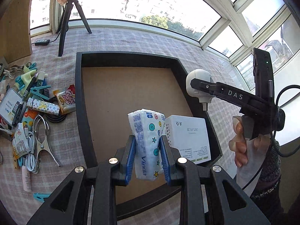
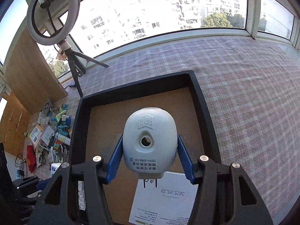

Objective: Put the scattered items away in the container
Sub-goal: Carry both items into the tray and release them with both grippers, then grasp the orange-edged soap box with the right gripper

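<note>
My left gripper (image 1: pixel 148 144) is shut on a white tissue pack (image 1: pixel 148 140) printed with coloured dots and stars, held above the black container (image 1: pixel 78 93) with a brown floor. My right gripper (image 2: pixel 150 146) is shut on a rounded grey plug-in device (image 2: pixel 150 140), prongs toward the camera, also above the container (image 2: pixel 198 101). In the left wrist view the right gripper (image 1: pixel 201 91) and the hand holding it show at right, with the grey device (image 1: pixel 199 80) at its tip over the container's right wall. A white box (image 1: pixel 189 138) lies on the container's floor at the near right corner (image 2: pixel 165 198).
A heap of scattered items (image 1: pixel 30 108) lies left of the container on the checked cloth: clips, a pen, cables, sachets, a patterned tube. A tripod (image 1: pixel 65 18) with a ring light (image 2: pixel 52 13) stands at the back left. A wooden panel (image 1: pixel 15 22) and windows border the surface.
</note>
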A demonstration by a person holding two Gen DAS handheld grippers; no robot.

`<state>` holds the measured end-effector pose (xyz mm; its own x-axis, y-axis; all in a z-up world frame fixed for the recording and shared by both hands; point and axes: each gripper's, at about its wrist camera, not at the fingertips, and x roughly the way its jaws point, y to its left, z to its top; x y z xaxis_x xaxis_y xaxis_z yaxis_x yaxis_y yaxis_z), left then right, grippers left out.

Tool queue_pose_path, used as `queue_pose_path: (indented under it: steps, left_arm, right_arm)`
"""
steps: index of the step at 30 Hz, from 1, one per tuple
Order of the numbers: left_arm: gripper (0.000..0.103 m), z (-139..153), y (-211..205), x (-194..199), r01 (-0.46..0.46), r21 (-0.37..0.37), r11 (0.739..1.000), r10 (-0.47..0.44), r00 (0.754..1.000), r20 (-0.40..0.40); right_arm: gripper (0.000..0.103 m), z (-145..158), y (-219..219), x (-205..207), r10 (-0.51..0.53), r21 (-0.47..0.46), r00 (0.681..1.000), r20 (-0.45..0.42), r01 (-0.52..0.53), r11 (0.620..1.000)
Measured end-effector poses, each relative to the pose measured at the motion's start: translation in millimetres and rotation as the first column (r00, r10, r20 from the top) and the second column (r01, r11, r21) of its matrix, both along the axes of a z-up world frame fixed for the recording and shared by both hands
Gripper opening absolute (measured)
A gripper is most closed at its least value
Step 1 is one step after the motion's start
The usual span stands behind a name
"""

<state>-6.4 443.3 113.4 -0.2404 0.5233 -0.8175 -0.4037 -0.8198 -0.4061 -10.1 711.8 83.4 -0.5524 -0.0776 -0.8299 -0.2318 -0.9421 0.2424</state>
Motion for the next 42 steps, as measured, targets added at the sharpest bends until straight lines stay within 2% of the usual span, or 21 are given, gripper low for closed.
queue_pose_path:
  steps: [2, 4, 5, 6, 9, 17, 24, 29, 36, 37, 40, 42]
  left_arm:
    - [0.027, 3, 6, 3, 0.013, 0.003, 1.000, -0.013, 1.000, -0.005]
    - [0.048, 4, 9, 3, 0.022, 0.015, 1.000, -0.022, 1.000, 0.005]
    - [0.071, 4, 10, 4, 0.028, 0.023, 0.999, -0.028, 1.000, 0.011]
    - [0.074, 7, 9, 6, 0.025, 0.029, 0.999, -0.025, 1.000, -0.005]
    - [0.073, 11, 7, 10, 0.026, -0.001, 1.000, -0.026, 0.999, -0.046]
    - [0.073, 11, -22, 2, -0.040, 0.004, 0.999, 0.040, 0.999, -0.037]
    - [0.072, 8, -96, -4, -0.180, -0.032, 0.983, 0.177, 0.982, -0.067]
    - [0.072, 0, -179, -5, -0.346, -0.059, 0.936, 0.342, 0.937, -0.064]
    - [0.072, -9, -301, 3, -0.571, -0.085, 0.817, 0.567, 0.821, -0.067]
    - [0.072, -10, -316, 5, -0.595, -0.086, 0.799, 0.592, 0.804, -0.065]
    - [0.072, -14, -350, 6, -0.636, -0.096, 0.765, 0.633, 0.771, -0.069]
    - [0.069, -15, -364, 4, -0.652, -0.101, 0.752, 0.647, 0.758, -0.081]
  right_arm:
    - [0.055, 0, 2, -1, -0.001, 0.008, 1.000, 0.004, 0.001, 1.000]
    - [0.056, 1, 0, -1, 0.017, 0.022, 1.000, 0.010, -0.017, 1.000]
    - [0.057, 1, -1, -1, 0.020, 0.034, 1.000, 0.010, -0.020, 0.999]
    - [0.061, 3, -3, 0, 0.015, 0.047, 1.000, 0.004, -0.015, 0.999]
    - [0.063, 9, -9, 0, 0.022, 0.052, 1.000, -0.016, -0.021, 0.998]
    - [0.063, 13, -38, -9, 0.093, 0.035, 0.995, -0.027, -0.092, 0.995]
    - [0.063, 19, -90, -21, 0.226, 0.015, 0.972, -0.055, -0.226, 0.974]
    - [0.063, 20, -142, -35, 0.334, 0.011, 0.941, -0.056, -0.333, 0.943]
    - [0.063, 18, -230, -53, 0.504, 0.006, 0.862, -0.051, -0.504, 0.864]
    - [0.062, 18, -243, -55, 0.528, 0.008, 0.848, -0.052, -0.528, 0.849]
    - [0.060, 19, -280, -62, 0.591, -0.004, 0.805, -0.054, -0.592, 0.806]
    - [0.051, 19, -303, -69, 0.620, -0.014, 0.783, -0.051, -0.621, 0.783]
